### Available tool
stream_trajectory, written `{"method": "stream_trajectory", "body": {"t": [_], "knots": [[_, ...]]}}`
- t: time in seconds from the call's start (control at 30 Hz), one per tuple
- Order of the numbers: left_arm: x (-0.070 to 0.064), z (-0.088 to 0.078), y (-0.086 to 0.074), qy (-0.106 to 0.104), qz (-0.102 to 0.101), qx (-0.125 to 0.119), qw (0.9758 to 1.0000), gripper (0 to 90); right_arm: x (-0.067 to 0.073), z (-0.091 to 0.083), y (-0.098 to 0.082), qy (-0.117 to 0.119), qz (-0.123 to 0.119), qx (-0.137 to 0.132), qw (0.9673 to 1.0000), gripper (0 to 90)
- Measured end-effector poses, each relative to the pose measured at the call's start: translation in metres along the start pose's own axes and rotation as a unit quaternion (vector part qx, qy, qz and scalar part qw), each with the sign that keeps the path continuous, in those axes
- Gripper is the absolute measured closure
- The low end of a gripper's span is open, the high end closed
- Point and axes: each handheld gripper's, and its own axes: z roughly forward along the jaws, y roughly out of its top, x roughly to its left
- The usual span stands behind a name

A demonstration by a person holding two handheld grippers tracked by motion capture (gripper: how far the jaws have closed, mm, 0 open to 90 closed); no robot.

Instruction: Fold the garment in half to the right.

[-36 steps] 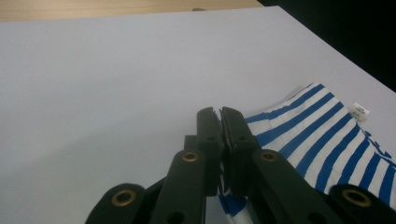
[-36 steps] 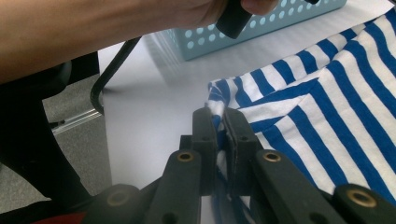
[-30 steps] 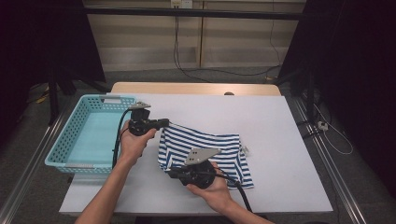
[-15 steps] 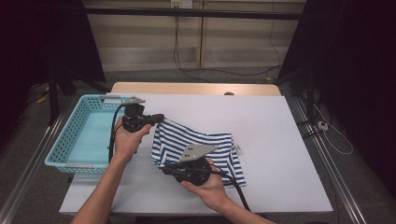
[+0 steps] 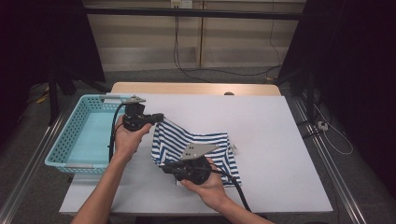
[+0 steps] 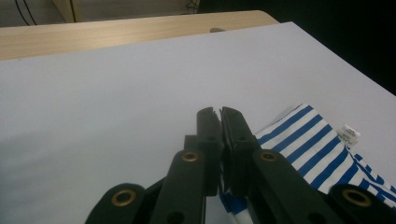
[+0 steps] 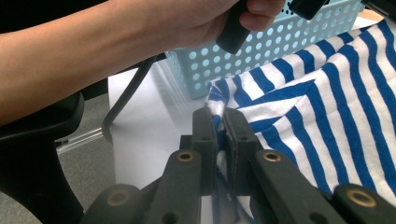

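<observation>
A blue-and-white striped cloth (image 5: pixel 205 147) lies folded on the white table (image 5: pixel 261 121), left of centre. My left gripper (image 5: pixel 159 116) is shut on its far left corner and holds that corner lifted; in the left gripper view the jaws pinch the striped cloth (image 6: pixel 313 144), and the left gripper (image 6: pixel 220 114) has fabric hanging below its tips. My right gripper (image 5: pixel 163 164) is shut on the near left corner. In the right gripper view the striped cloth (image 7: pixel 317 107) bunches between the closed tips of the right gripper (image 7: pixel 219 114).
A light blue perforated basket (image 5: pixel 74 140) stands at the table's left edge, right beside both hands; the basket (image 7: pixel 280 42) fills the background of the right gripper view. A small white label (image 6: pixel 349 134) shows on the cloth. Bare white tabletop spreads to the right and far side.
Both grippers have carried the cloth's left edge a little toward the basket, and the left one has lifted its corner slightly. The cloth now lies further left on the table.
</observation>
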Motion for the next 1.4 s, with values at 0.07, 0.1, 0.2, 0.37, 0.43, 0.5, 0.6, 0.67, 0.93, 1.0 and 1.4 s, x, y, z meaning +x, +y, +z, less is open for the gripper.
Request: {"method": "stream_trajectory", "body": {"t": [0.07, 0.1, 0.2, 0.37, 0.43, 0.5, 0.6, 0.67, 0.93, 1.0, 1.4], "knots": [[0.0, 0.002, 0.001, 0.004, 0.007, 0.0, 1.0, 87.1, -0.001, -0.002, 0.0, -0.001, -0.002, 0.0, 1.0, 84.9], [-0.001, 0.003, 0.001, 0.002, 0.004, 0.0, 1.0, 87.1, -0.001, -0.003, 0.001, -0.003, -0.003, 0.002, 1.0, 84.9], [-0.003, 0.006, 0.002, 0.001, 0.004, 0.003, 1.0, 87.1, -0.001, -0.008, 0.001, -0.008, -0.006, 0.005, 0.9999, 84.9], [-0.011, 0.013, 0.006, -0.005, 0.009, -0.004, 0.9999, 87.1, -0.004, -0.015, 0.0, -0.013, -0.004, -0.003, 0.9999, 84.9], [-0.016, 0.015, 0.008, -0.011, 0.008, -0.006, 0.9999, 87.1, -0.005, -0.017, -0.001, -0.015, -0.005, -0.003, 0.9999, 84.9], [-0.019, 0.017, 0.01, -0.013, 0.015, -0.012, 0.9997, 87.1, -0.005, -0.019, -0.003, -0.017, -0.005, -0.003, 0.9998, 84.9], [-0.025, 0.02, 0.012, -0.009, 0.023, -0.011, 0.9996, 87.1, -0.005, -0.024, -0.005, -0.024, -0.003, -0.01, 0.9997, 84.9], [-0.028, 0.022, 0.013, -0.01, 0.019, -0.016, 0.9996, 87.0, -0.004, -0.027, -0.007, -0.034, -0.002, -0.016, 0.9993, 85.0], [-0.036, 0.031, 0.011, -0.024, 0.018, -0.013, 0.9995, 87.1, -0.007, -0.038, -0.015, -0.044, 0.003, -0.014, 0.9989, 85.1], [-0.039, 0.032, 0.012, -0.024, 0.021, -0.018, 0.9993, 87.1, -0.008, -0.04, -0.018, -0.044, 0.003, -0.014, 0.9989, 85.1], [-0.058, 0.045, 0.015, -0.029, 0.039, -0.012, 0.9987, 87.1, -0.011, -0.054, -0.03, -0.052, 0.015, -0.008, 0.9985, 85.1]]}}
